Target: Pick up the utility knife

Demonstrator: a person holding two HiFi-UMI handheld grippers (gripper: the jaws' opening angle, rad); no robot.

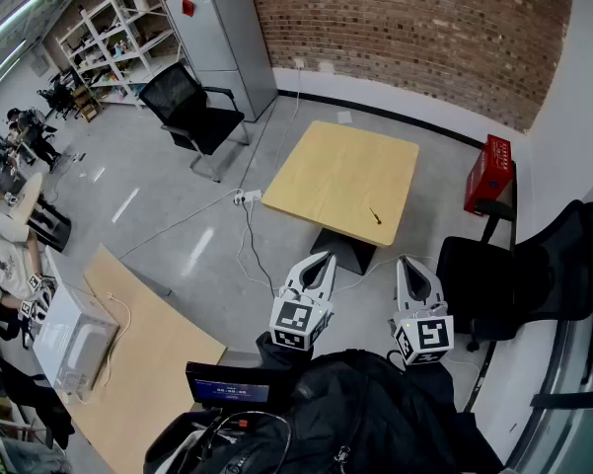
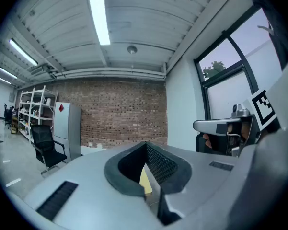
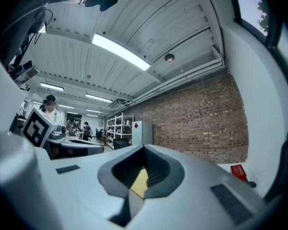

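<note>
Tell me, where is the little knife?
In the head view, the small dark utility knife lies on the square light wooden table, close to its front right edge, with nothing else beside it.

A: How is the light?
B: Bright and even. A ceiling tube [image 2: 98, 13] above the brick wall [image 2: 117, 111] glares white, and the window [image 2: 230, 75] right of that wall adds pale daylight.
A: And sharpness?
B: The wall is crisp, yet straight lines bow strongly and the corners go black.
</note>
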